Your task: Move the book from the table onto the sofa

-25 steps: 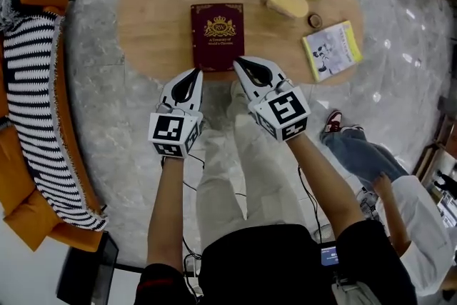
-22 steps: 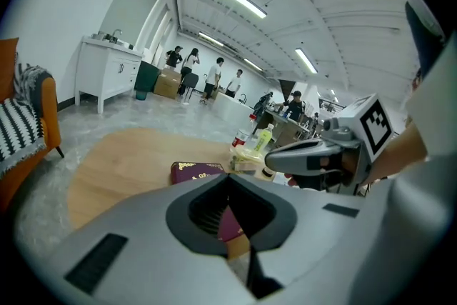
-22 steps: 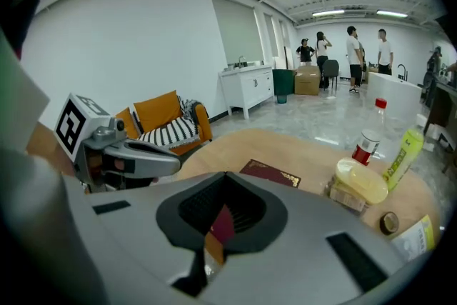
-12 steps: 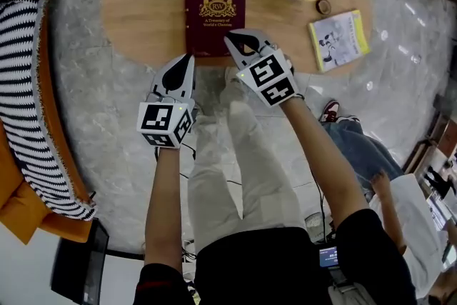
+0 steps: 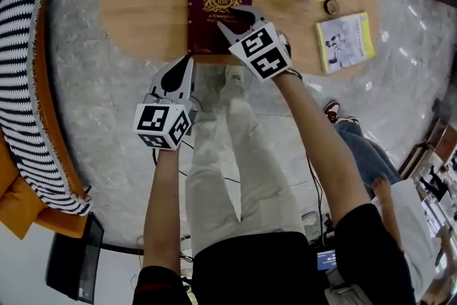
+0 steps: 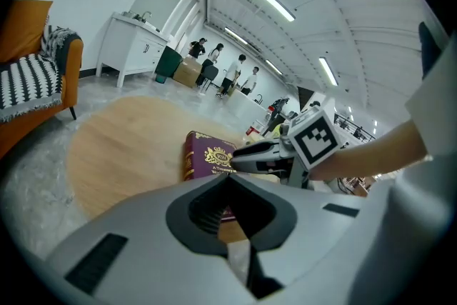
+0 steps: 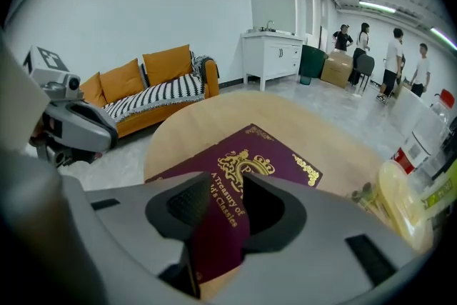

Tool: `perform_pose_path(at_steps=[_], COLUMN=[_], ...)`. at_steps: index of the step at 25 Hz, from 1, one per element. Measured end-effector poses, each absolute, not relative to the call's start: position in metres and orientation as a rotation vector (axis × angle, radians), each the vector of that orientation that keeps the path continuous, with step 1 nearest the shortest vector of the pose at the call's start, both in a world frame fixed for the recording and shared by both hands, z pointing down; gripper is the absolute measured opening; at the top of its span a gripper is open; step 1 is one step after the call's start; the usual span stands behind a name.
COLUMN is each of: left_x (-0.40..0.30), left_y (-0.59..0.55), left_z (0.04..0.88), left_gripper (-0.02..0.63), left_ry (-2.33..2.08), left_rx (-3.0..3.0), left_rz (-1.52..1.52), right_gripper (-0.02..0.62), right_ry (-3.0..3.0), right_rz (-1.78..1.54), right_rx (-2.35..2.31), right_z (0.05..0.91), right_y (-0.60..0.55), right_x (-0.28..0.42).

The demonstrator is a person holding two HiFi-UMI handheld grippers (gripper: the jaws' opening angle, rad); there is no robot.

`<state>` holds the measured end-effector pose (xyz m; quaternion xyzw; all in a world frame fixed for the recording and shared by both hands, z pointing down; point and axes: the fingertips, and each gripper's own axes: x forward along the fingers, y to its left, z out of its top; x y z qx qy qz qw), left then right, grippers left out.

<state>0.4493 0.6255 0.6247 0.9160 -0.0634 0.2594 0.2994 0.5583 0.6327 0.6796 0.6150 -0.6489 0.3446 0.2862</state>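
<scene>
Directly above the near end of the maroon book point(image 5: 207, 18), flat on the wooden table point(image 5: 143, 3) with spine running away: right gripper point(image 5: 226, 16), jaws just opening, nothing clamped between them; left gripper point(image 5: 187, 62) shut, farther back.

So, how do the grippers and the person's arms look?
The left gripper and the right gripper have pale grey shells tapering to pointed jaws, black ribbed pads and a white cube with black square markers. Thin black cables trail from them. Short black sleeves leave the forearms bare. The right jaws have just been opening, gripping nothing, the book showing through their gap.
</scene>
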Motion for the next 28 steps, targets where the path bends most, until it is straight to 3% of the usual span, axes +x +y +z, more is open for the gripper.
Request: perform_pose_path(at_steps=[7,23,28], left_x=[0.444,0.424,0.417], left_y=[0.627,0.625,0.626], left_z=[0.634,0.655,0.660], left_gripper=[0.014,0.017,0.087], left_ry=[-0.168,-0.184,-0.185], left_rx=[2.399,2.349,2.296], left_rz=[0.708,0.731,0.715], right_gripper=[0.198,0.195,0.193], right_ry=[-1.677,-1.655,-1.675], right_rz=[0.900,0.945,0.939], right_rx=[1.606,1.705,1.716], right_z=[0.699,0.710,0.710], right_y=[0.621,0.624,0.628], right_x=[0.571,0.573,0.562])
